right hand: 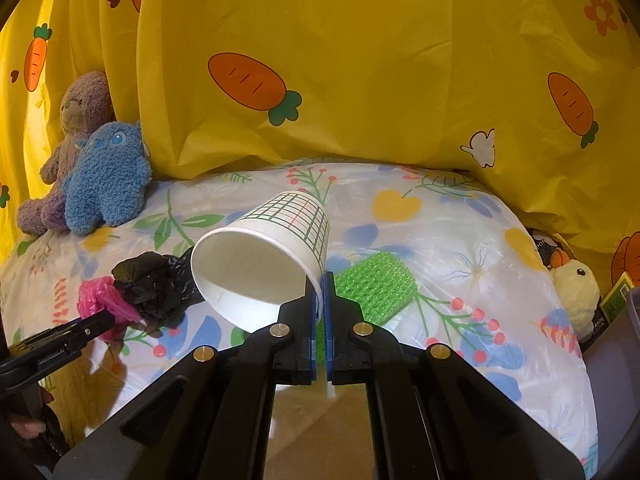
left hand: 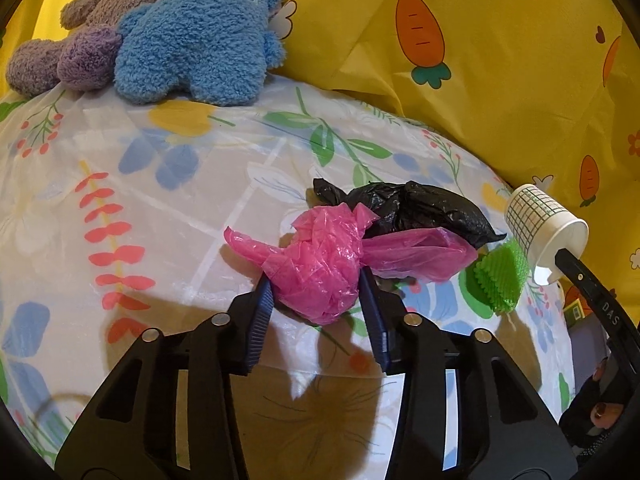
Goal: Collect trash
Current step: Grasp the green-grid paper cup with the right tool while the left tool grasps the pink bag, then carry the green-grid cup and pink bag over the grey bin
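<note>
left wrist, pink bag between fingers

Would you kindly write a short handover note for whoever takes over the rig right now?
Left hand-held gripper: jaws around the crumpled pink bag, pads touching its sides, bag on the bed cover.
Right hand-held gripper: shut on the rim of the paper cup, cup lifted.
Black bag and green scrubber lie on the cover, untouched.
Done: cup picked up. Left: lift the pink bag, collect the black bag and scrubber.
</note>
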A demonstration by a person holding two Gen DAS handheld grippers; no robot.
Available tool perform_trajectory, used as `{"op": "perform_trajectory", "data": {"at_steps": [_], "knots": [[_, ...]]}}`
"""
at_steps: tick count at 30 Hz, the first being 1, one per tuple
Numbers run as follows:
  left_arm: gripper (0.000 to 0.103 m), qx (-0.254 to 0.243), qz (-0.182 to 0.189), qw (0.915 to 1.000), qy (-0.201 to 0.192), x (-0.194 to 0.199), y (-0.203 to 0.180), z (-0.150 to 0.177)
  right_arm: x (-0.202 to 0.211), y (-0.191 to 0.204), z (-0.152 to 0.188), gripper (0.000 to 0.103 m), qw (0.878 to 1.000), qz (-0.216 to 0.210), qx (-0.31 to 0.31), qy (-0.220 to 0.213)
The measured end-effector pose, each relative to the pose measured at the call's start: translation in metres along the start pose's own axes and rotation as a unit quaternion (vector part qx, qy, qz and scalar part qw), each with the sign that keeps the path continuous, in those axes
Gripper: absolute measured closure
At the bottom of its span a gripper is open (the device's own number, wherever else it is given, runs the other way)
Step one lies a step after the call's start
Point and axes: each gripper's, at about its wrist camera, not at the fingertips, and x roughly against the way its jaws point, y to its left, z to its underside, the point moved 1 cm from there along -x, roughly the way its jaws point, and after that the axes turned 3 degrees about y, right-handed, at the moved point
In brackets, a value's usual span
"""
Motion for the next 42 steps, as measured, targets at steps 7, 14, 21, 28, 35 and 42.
{"op": "perform_trajectory", "data": {"at_steps": [7, 14, 21, 28, 35, 42], "knots": [[0.069, -0.004, -0.004, 0.9988, -0.049, 0.036, -0.002, 0.005, 0.036, -0.013, 0.008, 0.099, 1.000, -0.013, 0.004, -0.021], [0.069, -0.027, -0.001, 0.9946, -0.100, 0.087, -0.019, 0.017, 0.080, -0.027, 0.023, 0.099, 0.999, -0.022, -0.002, -0.047], [0.069, -0.069, 0.019, 0.9909, -0.114, 0.107, -0.055, 0.040, 0.119, -0.039, 0.049, 0.099, 0.998, -0.019, -0.012, -0.064], [0.069, -0.109, 0.049, 0.9867, -0.111, 0.114, -0.095, 0.062, 0.148, -0.058, 0.073, 0.099, 0.997, -0.003, -0.030, -0.073], [0.069, -0.153, 0.072, 0.9804, -0.100, 0.113, -0.135, 0.083, 0.167, -0.081, 0.091, 0.099, 0.995, 0.018, -0.053, -0.081], [0.069, -0.190, 0.095, 0.9725, -0.096, 0.112, -0.174, 0.096, 0.186, -0.100, 0.101, 0.099, 0.993, 0.040, -0.070, -0.091]]}}
